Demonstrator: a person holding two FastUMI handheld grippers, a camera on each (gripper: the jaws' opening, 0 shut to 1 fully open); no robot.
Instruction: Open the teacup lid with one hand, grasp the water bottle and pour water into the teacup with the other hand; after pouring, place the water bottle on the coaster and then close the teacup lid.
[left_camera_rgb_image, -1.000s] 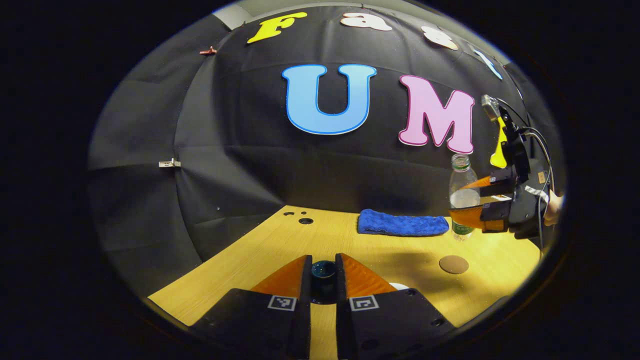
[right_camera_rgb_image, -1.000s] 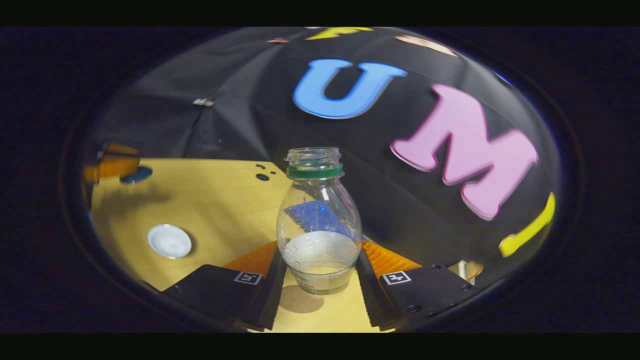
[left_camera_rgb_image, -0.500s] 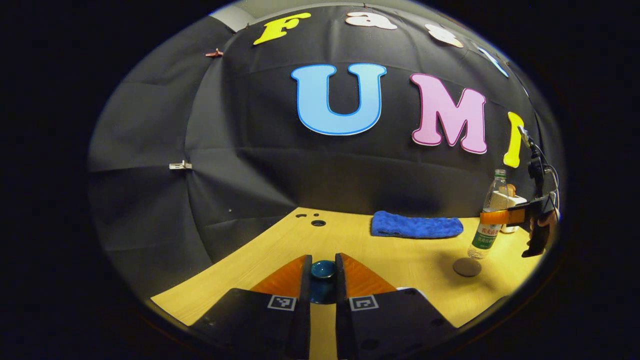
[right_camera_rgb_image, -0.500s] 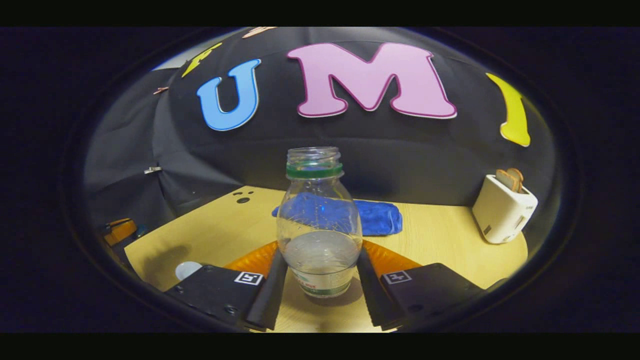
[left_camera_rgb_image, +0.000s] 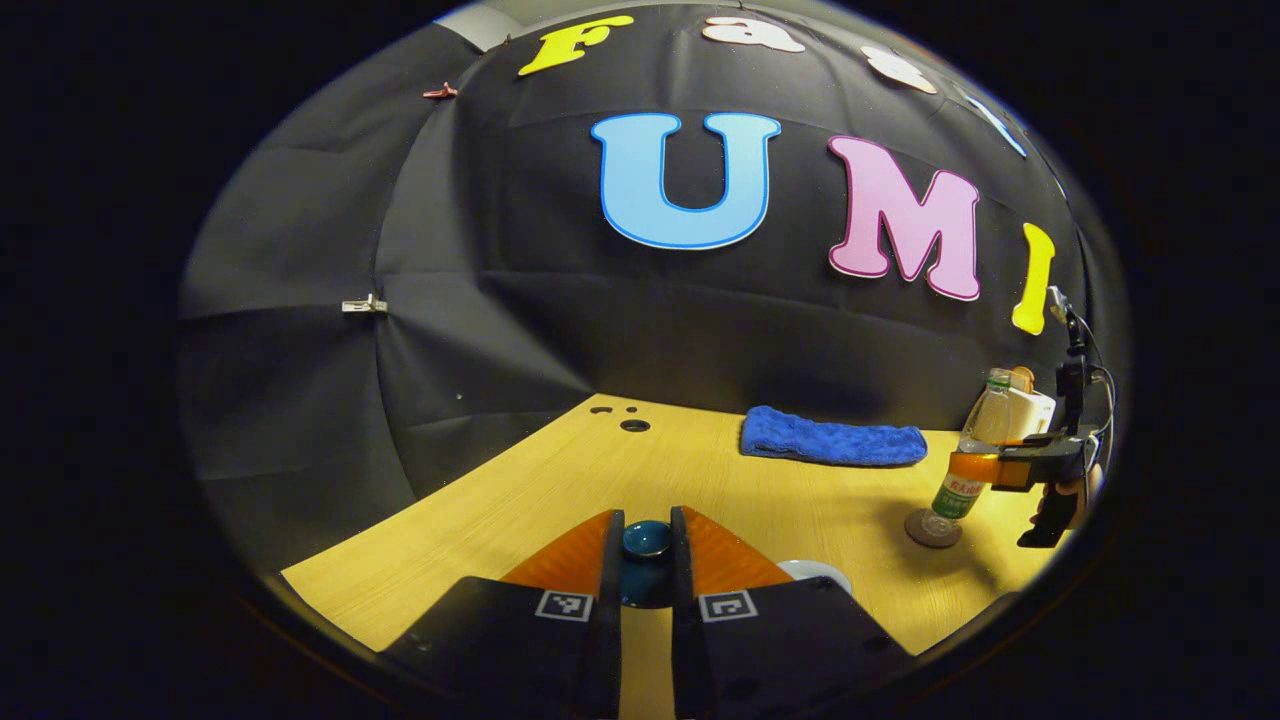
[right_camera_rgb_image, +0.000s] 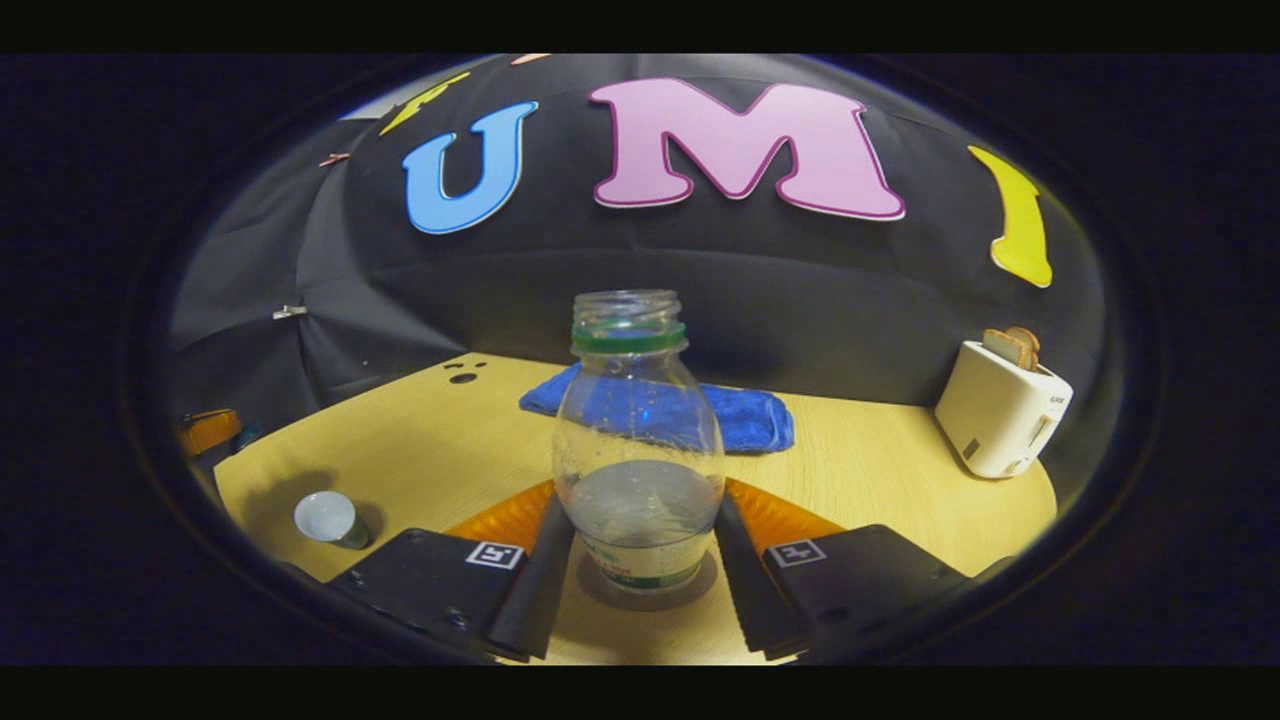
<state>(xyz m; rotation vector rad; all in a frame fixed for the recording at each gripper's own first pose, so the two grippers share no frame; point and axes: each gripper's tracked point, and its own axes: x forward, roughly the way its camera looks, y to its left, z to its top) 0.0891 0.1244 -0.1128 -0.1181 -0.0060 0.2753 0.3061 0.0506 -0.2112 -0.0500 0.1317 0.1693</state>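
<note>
In the right gripper view, the right gripper (right_camera_rgb_image: 640, 545) clamps the water bottle (right_camera_rgb_image: 638, 440), one finger pressed on each side of its lower body. The bottle stands upright, uncapped, with a green ring under the open neck and water filling roughly the lower third. Under its base lies the round brown coaster (right_camera_rgb_image: 648, 592), partly hidden by the bottle; whether the base touches it cannot be told here. Ahead of the gripper, behind the bottle, a blue towel (right_camera_rgb_image: 750, 420) lies on the wooden table (right_camera_rgb_image: 880, 470). Off to the gripper's right stands a white toaster (right_camera_rgb_image: 1000, 410) with toast in its slots. Far to its left sits the open teacup (right_camera_rgb_image: 328, 518), pale inside, and beyond it at the edge part of the left gripper shows.

The left gripper view gives the side look that the other lacks: the bottle (left_camera_rgb_image: 968, 455) stands on the coaster (left_camera_rgb_image: 932, 528) far off to the right, with the right gripper (left_camera_rgb_image: 975, 467) closed around its middle and a hand (left_camera_rgb_image: 1085, 490) behind it. Here the left gripper (left_camera_rgb_image: 646, 545) pinches the dark blue teacup lid (left_camera_rgb_image: 646, 540) by its knob between both fingers, held above the table. The rim of the teacup (left_camera_rgb_image: 815, 570) peeks out just right of the right finger. The towel (left_camera_rgb_image: 832, 442) lies ahead and to the right.
</note>
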